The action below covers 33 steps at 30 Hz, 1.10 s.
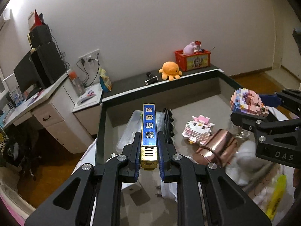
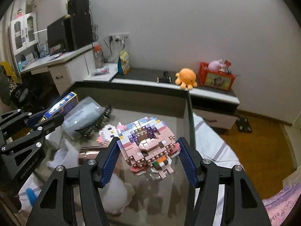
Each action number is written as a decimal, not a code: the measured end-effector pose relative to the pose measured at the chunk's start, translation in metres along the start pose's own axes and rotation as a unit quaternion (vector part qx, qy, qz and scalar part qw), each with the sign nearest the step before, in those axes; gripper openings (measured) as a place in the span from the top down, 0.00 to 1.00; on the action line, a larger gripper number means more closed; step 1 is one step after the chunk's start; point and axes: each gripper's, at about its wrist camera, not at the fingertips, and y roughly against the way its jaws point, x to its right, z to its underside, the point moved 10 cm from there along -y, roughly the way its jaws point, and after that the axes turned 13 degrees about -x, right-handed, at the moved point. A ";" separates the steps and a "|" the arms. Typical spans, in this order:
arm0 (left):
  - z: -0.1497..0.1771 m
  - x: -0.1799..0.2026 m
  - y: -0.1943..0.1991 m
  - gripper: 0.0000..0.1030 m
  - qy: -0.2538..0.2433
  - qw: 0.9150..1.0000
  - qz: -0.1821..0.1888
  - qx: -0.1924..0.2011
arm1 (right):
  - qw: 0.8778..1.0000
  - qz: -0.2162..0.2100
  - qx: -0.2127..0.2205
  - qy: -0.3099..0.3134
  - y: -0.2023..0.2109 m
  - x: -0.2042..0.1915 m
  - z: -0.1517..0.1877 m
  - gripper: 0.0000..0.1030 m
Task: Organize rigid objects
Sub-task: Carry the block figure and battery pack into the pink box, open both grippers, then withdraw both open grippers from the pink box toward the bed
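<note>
A plain white wall [image 1: 150, 18] fills the far side of the room, lit evenly from above. Along its foot runs a low dark-topped ledge [image 1: 131, 82]. To the left stands a white desk [image 1: 49, 101] with drawers, carrying a dark monitor [image 1: 26, 73] and black speaker boxes [image 1: 47, 60]. A wall socket strip [image 1: 90, 55] with trailing cables sits beside it. In the right wrist view, a white glass-door cabinet [image 2: 22, 33] is at far left. Brown wooden floor [image 1: 263, 79] shows on the right.
</note>
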 end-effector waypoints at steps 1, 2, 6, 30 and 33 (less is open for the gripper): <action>0.000 -0.002 -0.002 0.84 0.002 1.000 -0.003 0.002 | 1.000 -0.001 -0.008 -0.001 -0.007 0.001 0.000 0.38; -0.002 -0.004 -0.003 0.81 0.003 1.000 -0.012 0.007 | 1.000 0.002 -0.014 -0.001 -0.011 0.002 0.000 0.38; -0.005 -0.008 0.011 0.36 0.009 0.999 -0.031 0.036 | 1.000 0.005 -0.018 -0.006 -0.019 0.006 0.000 0.38; 0.073 -0.031 0.212 0.00 0.079 0.981 -0.022 0.177 | 0.984 0.013 0.177 0.008 0.185 -0.041 0.062 0.00; 0.095 -0.023 0.235 0.00 0.078 0.978 -0.015 0.193 | 0.980 0.012 0.196 0.008 0.209 -0.051 0.083 0.00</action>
